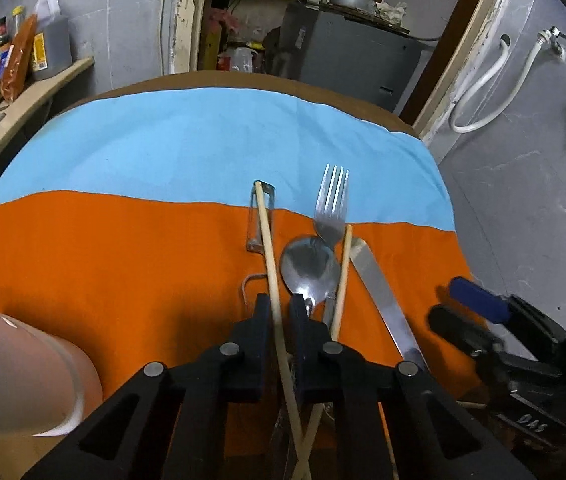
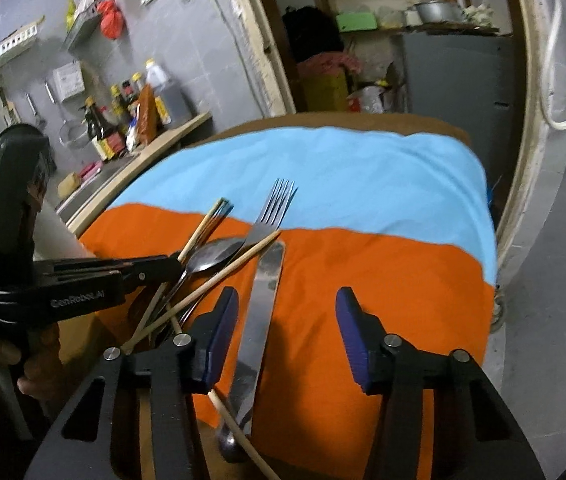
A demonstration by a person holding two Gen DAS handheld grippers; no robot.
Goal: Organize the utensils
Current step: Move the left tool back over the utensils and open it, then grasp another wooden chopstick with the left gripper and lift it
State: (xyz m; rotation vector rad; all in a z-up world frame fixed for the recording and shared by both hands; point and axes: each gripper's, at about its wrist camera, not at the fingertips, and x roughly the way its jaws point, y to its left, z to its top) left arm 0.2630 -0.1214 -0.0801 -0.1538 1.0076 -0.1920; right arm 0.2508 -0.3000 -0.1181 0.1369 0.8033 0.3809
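On the orange and blue cloth [image 1: 123, 248] lie a fork [image 1: 333, 204], a spoon [image 1: 309, 266], a table knife [image 1: 383, 300], two wooden chopsticks and a metal peeler [image 1: 259, 216]. My left gripper [image 1: 279, 304] is shut on one chopstick [image 1: 269, 248], which runs between its fingers. The other chopstick [image 1: 343, 276] lies beside the spoon. My right gripper [image 2: 287, 300] is open and empty, with the knife [image 2: 261, 304] just inside its left finger [image 2: 223, 332]. The fork [image 2: 273, 210], the spoon [image 2: 215, 254] and the left gripper [image 2: 171, 262] show in the right wrist view.
A pale pink cup [image 1: 19, 368] stands at the near left of the table. A side shelf [image 1: 43, 88] with bottles and jars runs along the left wall. A grey cabinet [image 1: 355, 56] stands behind the table. White hoses [image 1: 491, 80] hang on the right wall.
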